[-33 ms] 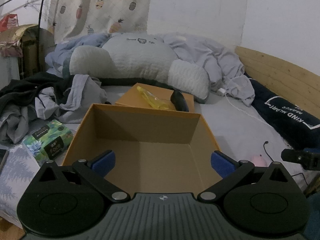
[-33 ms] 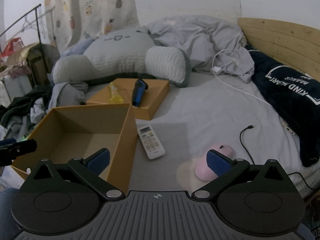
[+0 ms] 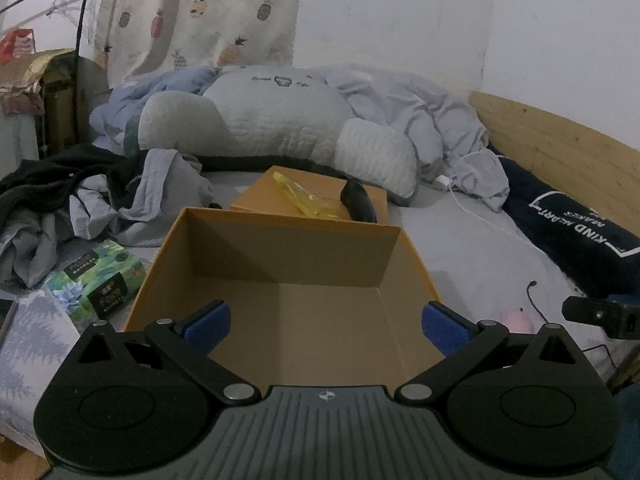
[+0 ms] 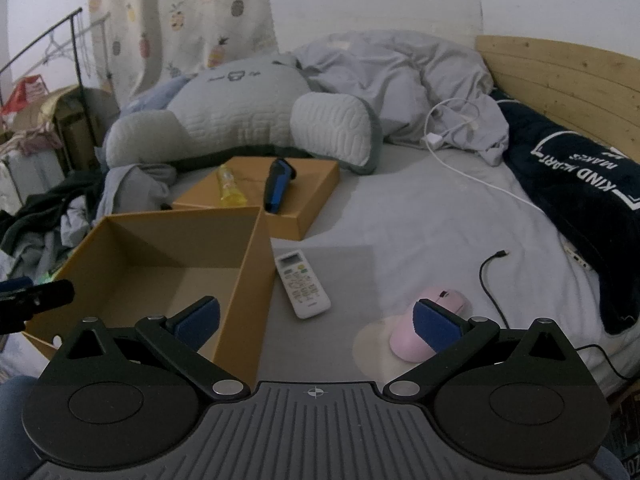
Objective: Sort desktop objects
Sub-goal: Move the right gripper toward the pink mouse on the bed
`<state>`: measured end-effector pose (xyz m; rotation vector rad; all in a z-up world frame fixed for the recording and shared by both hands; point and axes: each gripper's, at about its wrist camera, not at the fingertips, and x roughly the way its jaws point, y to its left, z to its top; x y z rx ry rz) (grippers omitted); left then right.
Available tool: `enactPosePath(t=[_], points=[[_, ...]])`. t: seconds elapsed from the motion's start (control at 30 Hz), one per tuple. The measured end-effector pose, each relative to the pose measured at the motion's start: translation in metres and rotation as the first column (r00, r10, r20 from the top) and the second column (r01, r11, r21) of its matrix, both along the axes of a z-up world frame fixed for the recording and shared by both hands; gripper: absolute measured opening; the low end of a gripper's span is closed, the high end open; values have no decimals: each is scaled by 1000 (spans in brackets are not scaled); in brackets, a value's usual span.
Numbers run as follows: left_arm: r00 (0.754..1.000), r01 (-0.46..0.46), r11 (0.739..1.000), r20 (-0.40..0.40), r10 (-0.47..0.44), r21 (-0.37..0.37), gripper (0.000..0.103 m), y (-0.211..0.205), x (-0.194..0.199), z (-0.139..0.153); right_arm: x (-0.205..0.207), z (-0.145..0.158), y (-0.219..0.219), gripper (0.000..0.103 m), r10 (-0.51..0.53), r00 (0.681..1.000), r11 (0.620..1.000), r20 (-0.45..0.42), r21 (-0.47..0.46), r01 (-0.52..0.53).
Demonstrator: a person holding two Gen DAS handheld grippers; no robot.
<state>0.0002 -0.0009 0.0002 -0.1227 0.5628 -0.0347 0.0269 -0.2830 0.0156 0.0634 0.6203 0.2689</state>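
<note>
I'm over the bed (image 4: 400, 216) now, and against the other frames from this same instant nothing has shifted, so there's no change to read for the sorting. Biggest thing first: the open cardboard box (image 3: 288, 320) sits right in front of my left gripper (image 3: 326, 322), its floor bare as far as I can see. Behind it, touching its far wall in my view, the flat box lid (image 4: 316, 196) carries a yellow bottle (image 4: 230, 184) and a blue-black shaver (image 4: 276, 184) side by side. Down on the sheet, the white remote (image 4: 302, 284) lies just beside the box's right wall. The pink mouse (image 4: 440, 316) rests on a pale pad, partly behind my right gripper (image 4: 316, 318). A black cable (image 4: 490, 276) curls near it. Both grippers are spread wide, holding nothing. That layout fits items waiting to go into the box, or a box just emptied; I can't tell which.
</note>
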Motion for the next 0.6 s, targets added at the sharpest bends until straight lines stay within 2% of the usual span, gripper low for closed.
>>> enactPosePath(t=[0.27, 0.4, 0.6], points=[[1000, -3, 1000, -4, 3, 31, 103, -5, 1, 1, -1, -2, -1, 103, -3, 1000, 1000, -1, 0, 3], [1000, 2, 1000, -3, -2, 8, 103, 4, 2, -2, 1, -1, 0, 103, -5, 1000, 1000, -2, -2, 5], [1000, -3, 1000, -1, 3, 12, 103, 3, 2, -1, 0, 0, -1, 103, -10, 1000, 1000, -2, -3, 10]])
